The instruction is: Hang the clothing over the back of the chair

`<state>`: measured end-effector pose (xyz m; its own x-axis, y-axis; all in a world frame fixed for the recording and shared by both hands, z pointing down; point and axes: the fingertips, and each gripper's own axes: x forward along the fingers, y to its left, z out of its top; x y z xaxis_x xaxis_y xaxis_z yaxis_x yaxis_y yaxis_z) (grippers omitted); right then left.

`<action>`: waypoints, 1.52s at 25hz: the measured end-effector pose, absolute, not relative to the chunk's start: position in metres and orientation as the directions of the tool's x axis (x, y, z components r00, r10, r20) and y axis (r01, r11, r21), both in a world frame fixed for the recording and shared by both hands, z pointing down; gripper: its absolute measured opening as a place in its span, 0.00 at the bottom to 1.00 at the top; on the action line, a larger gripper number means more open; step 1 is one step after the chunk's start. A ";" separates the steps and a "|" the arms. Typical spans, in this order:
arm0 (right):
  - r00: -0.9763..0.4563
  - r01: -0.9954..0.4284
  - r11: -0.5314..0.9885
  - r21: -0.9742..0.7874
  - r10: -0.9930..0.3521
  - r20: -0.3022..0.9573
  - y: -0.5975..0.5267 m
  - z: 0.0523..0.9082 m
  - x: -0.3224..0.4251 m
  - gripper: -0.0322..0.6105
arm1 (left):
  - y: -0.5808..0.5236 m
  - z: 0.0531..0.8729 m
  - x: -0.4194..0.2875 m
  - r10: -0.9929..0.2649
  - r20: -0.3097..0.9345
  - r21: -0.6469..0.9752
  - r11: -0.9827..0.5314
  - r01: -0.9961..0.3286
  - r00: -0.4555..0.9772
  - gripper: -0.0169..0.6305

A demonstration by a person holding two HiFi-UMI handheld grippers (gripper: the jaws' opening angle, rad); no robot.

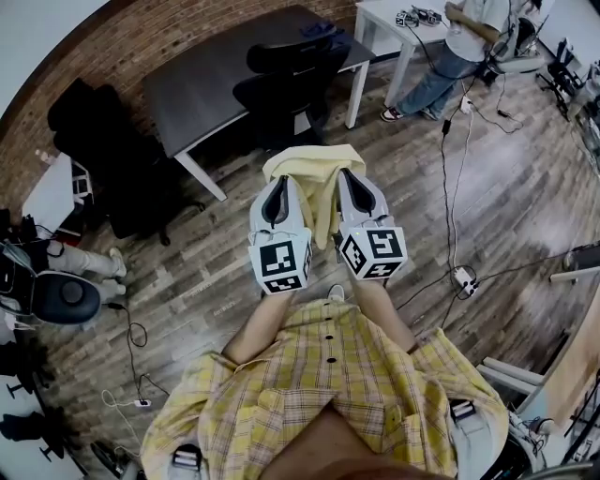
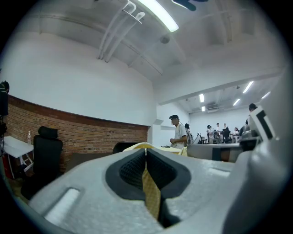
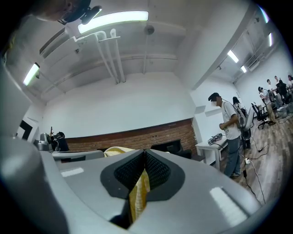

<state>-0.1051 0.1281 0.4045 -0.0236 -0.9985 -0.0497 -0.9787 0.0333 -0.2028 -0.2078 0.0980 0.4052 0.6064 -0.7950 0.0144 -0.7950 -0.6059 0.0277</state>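
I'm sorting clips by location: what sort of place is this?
Probably an open office or lab workspace: a dark grey rectangular desk with a black swivel office chair, a white table, and black cables trailing across the wood-plank floor.

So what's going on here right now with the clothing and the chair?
A person holds a gripper in each hand. The left gripper and the right gripper are both shut on a pale yellow garment, each pinching a fold of its fabric. The garment is held up in front of the person, above the wooden floor. The black chair stands ahead by the dark table, and the garment is not over its back yet.
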 end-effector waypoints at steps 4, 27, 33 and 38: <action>-0.031 -0.979 0.041 -0.202 -0.998 -0.055 0.130 0.403 -0.083 0.06 | 0.099 0.405 -0.188 -0.807 0.021 0.020 -0.590 -0.807 0.590 0.04; -0.060 -0.967 0.073 -0.243 -0.996 -0.059 0.106 0.422 0.006 0.06 | 0.083 0.431 -0.107 -0.833 0.063 -0.005 -0.550 -0.835 0.549 0.04; -0.084 -0.969 0.097 -0.227 -0.994 -0.066 0.074 0.418 0.014 0.06 | 0.055 0.427 -0.097 -0.842 0.045 0.010 -0.538 -0.843 0.538 0.04; -0.097 -0.969 0.110 -0.223 -0.993 -0.071 0.044 0.417 0.022 0.06 | 0.026 0.425 -0.086 -0.844 0.034 0.010 -0.536 -0.844 0.536 0.04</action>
